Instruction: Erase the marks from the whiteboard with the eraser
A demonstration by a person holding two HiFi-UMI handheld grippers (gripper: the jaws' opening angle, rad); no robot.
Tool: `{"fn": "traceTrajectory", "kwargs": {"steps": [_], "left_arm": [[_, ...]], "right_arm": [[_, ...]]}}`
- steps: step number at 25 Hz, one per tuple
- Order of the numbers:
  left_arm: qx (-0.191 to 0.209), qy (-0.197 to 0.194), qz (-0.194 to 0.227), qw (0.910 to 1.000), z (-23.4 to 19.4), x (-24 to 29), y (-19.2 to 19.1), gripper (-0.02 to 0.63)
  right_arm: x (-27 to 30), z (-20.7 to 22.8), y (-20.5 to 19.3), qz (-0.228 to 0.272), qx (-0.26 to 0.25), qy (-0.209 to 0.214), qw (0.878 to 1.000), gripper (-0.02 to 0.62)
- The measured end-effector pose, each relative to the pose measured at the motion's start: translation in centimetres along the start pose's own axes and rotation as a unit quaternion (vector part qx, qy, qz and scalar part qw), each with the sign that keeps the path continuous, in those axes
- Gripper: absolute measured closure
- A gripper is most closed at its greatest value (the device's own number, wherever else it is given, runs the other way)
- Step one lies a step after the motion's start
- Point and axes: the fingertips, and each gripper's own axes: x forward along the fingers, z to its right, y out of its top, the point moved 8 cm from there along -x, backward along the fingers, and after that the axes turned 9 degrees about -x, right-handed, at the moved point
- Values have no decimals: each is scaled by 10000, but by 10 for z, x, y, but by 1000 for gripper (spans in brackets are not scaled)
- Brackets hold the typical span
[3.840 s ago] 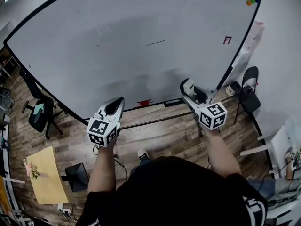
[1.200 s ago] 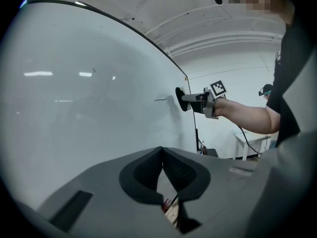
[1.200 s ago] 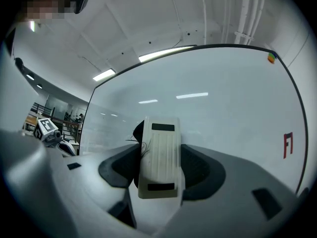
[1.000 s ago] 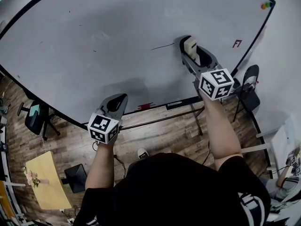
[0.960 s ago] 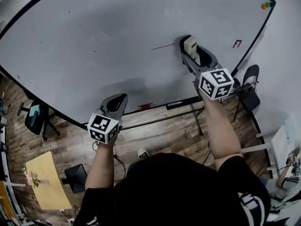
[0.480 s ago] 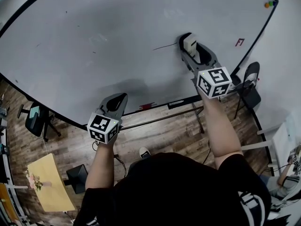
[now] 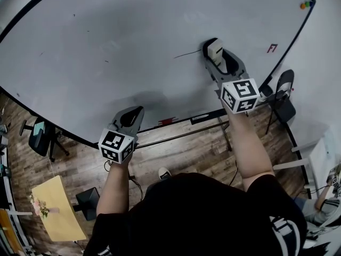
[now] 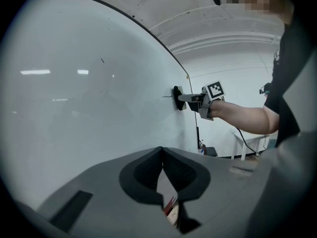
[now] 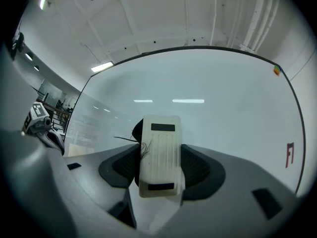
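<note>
The big whiteboard (image 7: 133, 41) fills the upper part of the head view. A thin black line (image 7: 187, 53) runs across it, and its right end meets the white eraser (image 7: 214, 48). My right gripper (image 7: 215, 52) is shut on the eraser and presses it against the board. In the right gripper view the eraser (image 9: 159, 152) sits between the jaws, with the black line (image 9: 124, 139) just left of it. My left gripper (image 7: 131, 116) hangs low by the board's bottom edge, shut and holding nothing. A red mark (image 7: 272, 48) shows near the board's right edge.
Coloured magnets (image 7: 303, 5) sit at the board's top right corner. A black chair (image 7: 282, 97) stands right of the board, an office chair (image 7: 40, 135) at the left. A yellow table (image 7: 56, 207) lies at the lower left on the wooden floor. A red object (image 7: 165, 121) rests on the board's tray.
My right gripper rose from the tray level with the eraser and reached the right end of the black line. In the last second it barely shifted. The left gripper stayed put.
</note>
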Motion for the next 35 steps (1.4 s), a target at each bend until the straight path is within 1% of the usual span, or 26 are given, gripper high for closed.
{"fn": "traceTrajectory", "kwargs": {"steps": [7, 16, 27, 31, 35], "left_arm": [[-66, 3, -25, 10000, 0, 2, -1, 595], [-50, -14, -64, 10000, -1, 0, -7, 595], [-89, 57, -66, 9999, -4, -13, -13, 595], [-143, 143, -77, 9998, -7, -21, -16, 595], [-195, 198, -62, 9996, -10, -28, -17, 595]], "right_arm": [[2, -4, 1, 16, -107, -130, 9999, 351], [6, -10, 5, 69, -226, -243, 9994, 351], [17, -38, 23, 294, -502, -104, 9982, 351], [23, -52, 16, 295, -501, -28, 9983, 351], [26, -65, 34, 418, -647, 4, 9970, 351]]}}
